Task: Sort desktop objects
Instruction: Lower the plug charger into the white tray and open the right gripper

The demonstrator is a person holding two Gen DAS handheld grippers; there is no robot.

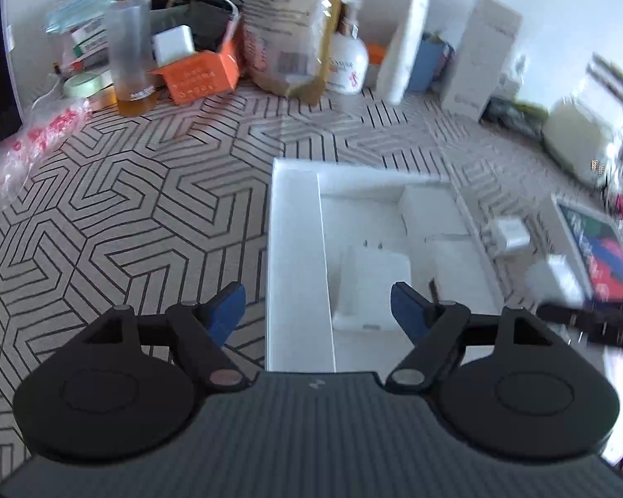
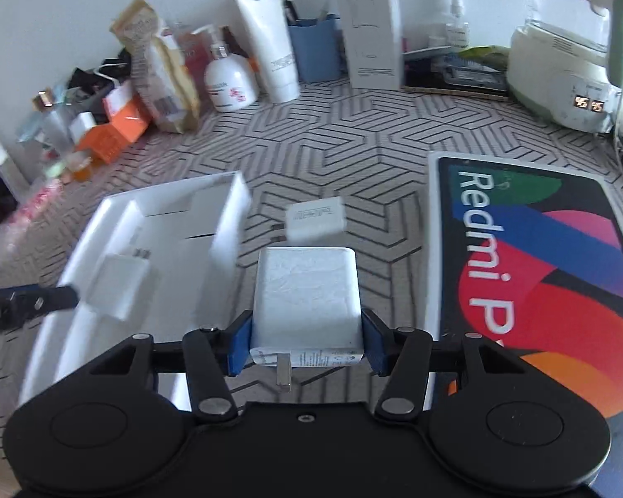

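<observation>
A white open tray box [image 1: 295, 257] [image 2: 83, 232] lies on the patterned desk. A white charger [image 1: 374, 286] [image 2: 120, 286] lies inside it. My left gripper [image 1: 317, 305] is open and empty just above the tray's near end, over that charger. My right gripper [image 2: 305, 338] is shut on a second white charger [image 2: 307, 294], prongs toward the camera, held above the desk right of the tray. A third, smaller white charger [image 2: 315, 220] [image 1: 511, 234] lies on the desk beyond it.
A Redmi tablet box [image 2: 540, 274] lies at the right. Along the back wall stand an orange box [image 1: 199, 74], a lotion bottle [image 2: 228, 83], a white tube [image 2: 270, 41], a tall white carton [image 2: 369, 20] and a kettle [image 2: 569, 62]. A plastic bag [image 1: 33, 141] lies at the left.
</observation>
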